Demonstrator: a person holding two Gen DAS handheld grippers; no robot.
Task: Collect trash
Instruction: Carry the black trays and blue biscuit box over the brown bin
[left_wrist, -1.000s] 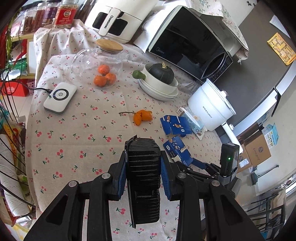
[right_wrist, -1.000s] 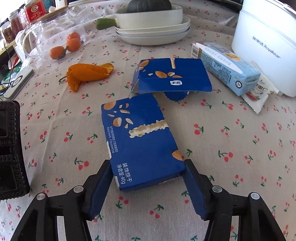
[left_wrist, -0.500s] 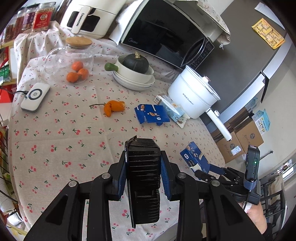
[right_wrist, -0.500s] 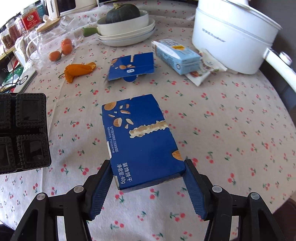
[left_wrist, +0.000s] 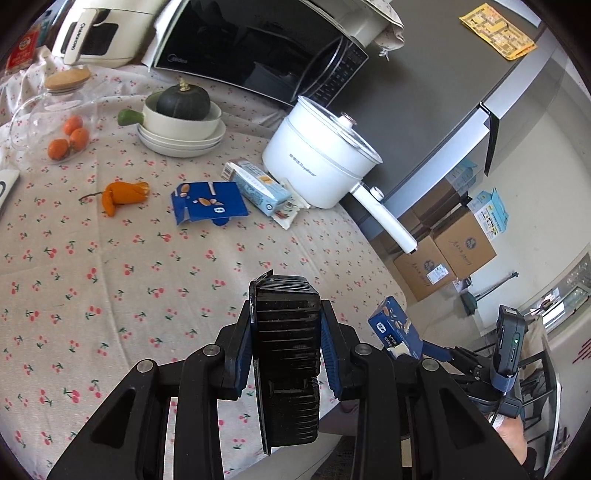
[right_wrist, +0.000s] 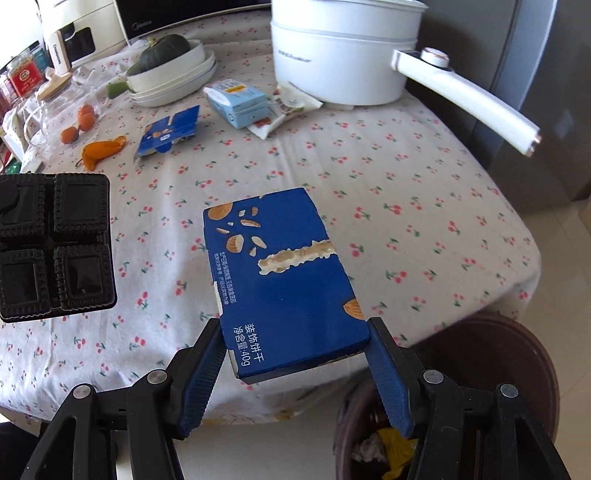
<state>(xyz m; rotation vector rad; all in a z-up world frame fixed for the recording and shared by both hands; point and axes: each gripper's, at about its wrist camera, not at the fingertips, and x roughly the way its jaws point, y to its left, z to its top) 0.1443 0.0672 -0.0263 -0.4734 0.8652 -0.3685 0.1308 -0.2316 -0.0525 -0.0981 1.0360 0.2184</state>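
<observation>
My left gripper (left_wrist: 285, 328) is shut on a black plastic biscuit tray (left_wrist: 286, 354), held on edge above the table's near side; the tray also shows in the right wrist view (right_wrist: 55, 245). My right gripper (right_wrist: 295, 354) is shut on a blue biscuit box (right_wrist: 284, 273), held off the table's edge above a dark brown trash bin (right_wrist: 480, 387) with trash inside. The box also shows in the left wrist view (left_wrist: 397, 330). On the table lie a torn blue box (left_wrist: 207, 201), orange peel (left_wrist: 123, 194), a light blue carton (left_wrist: 258, 186) and a wrapper (left_wrist: 291, 214).
A white electric pot (left_wrist: 321, 158) with a long handle (right_wrist: 469, 99) juts over the table's edge. Stacked bowls with a squash (left_wrist: 183, 122), a glass jar with oranges (left_wrist: 51, 122), a microwave (left_wrist: 258, 48) stand at the back. Cardboard boxes (left_wrist: 443, 251) sit on the floor.
Both grippers have pulled back from the table with their loads. The blue box now hangs past the table's edge, and the trash bin has come into the right wrist view.
</observation>
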